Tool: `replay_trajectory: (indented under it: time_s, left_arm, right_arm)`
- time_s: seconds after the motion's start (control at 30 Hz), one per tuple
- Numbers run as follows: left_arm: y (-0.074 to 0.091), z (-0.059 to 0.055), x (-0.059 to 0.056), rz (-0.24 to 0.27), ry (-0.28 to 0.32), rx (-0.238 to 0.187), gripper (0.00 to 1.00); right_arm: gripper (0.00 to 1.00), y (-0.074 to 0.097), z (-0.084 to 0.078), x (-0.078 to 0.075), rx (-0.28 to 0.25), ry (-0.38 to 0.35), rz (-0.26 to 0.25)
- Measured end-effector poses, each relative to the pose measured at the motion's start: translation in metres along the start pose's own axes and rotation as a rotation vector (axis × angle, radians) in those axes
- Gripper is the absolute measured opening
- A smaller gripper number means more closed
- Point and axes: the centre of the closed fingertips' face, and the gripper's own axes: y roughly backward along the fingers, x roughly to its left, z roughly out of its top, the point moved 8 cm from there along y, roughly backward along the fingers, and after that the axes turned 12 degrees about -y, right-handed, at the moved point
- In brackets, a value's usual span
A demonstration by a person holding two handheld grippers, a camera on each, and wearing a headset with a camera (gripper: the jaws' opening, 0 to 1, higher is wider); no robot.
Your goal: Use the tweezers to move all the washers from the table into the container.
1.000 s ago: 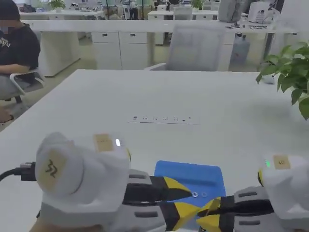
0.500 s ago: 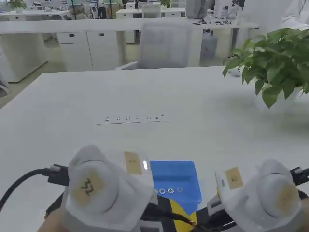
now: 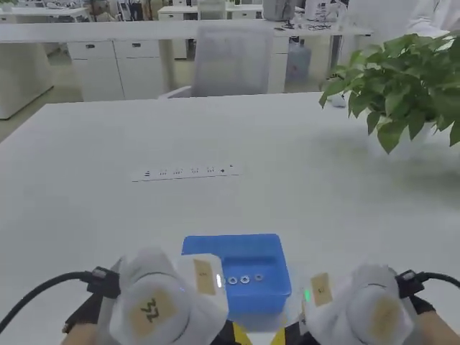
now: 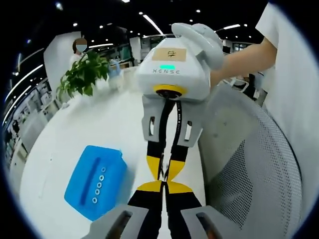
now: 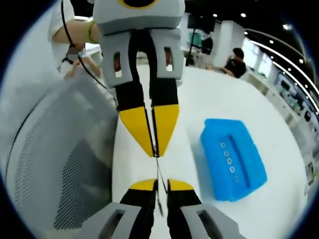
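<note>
A blue container (image 3: 237, 253) stands on the white table near its front edge, with several washers (image 3: 244, 279) in a row inside. The container (image 4: 94, 181) and its washers (image 4: 98, 185) lie left of the jaws in the left gripper view. In the right gripper view the container (image 5: 234, 159) lies to the right. My left gripper (image 4: 164, 186) and right gripper (image 4: 163, 172) meet tip to tip above the table's edge. Thin metal tweezers (image 5: 158, 169) run between them, with my right gripper (image 5: 159, 184) and left gripper (image 5: 155, 152) both shut on them. The white housings (image 3: 162, 309) cover the jaws in the head view.
A potted plant (image 3: 402, 79) stands at the table's far right. A row of sockets (image 3: 188, 172) is set into the table's middle. A grey mesh chair (image 4: 259, 189) is right below the grippers, and an office chair (image 3: 230, 65) stands beyond the far edge.
The head camera has swung right. Both grippers have dropped to the bottom edge of the head view, so their jaws have passed out of sight. The container has stayed in place.
</note>
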Motion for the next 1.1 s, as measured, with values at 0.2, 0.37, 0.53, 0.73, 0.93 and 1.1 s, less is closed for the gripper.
replay_trajectory:
  time_s: [0.2, 0.37, 0.53, 0.73, 0.93, 1.1]
  left_arm:
    - [-0.004, -0.026, -0.006, -0.033, 0.026, 0.059, 0.0]
    - [-0.012, -0.051, -0.008, -0.072, 0.062, 0.116, 0.0]
    - [-0.022, -0.065, -0.009, -0.108, 0.088, 0.178, 0.0]
    - [-0.032, -0.069, -0.012, -0.128, 0.099, 0.262, 0.0]
    - [-0.036, -0.068, -0.016, -0.142, 0.064, 0.361, 0.0]
    - [-0.033, -0.069, -0.017, -0.141, 0.105, 0.394, 0.0]
  right_arm:
    - [0.19, -0.007, -0.006, 0.002, -0.089, -0.117, -0.015]
    - [0.33, 0.02, -0.027, 0.006, -0.188, -0.235, -0.071]
    - [0.4, 0.057, -0.053, 0.01, -0.282, -0.372, -0.163]
    - [0.48, 0.093, -0.084, 0.011, -0.269, -0.424, -0.302]
    - [0.56, 0.118, -0.102, 0.009, -0.303, -0.454, -0.381]
    - [0.65, 0.127, -0.094, 0.007, -0.416, -0.488, -0.433]
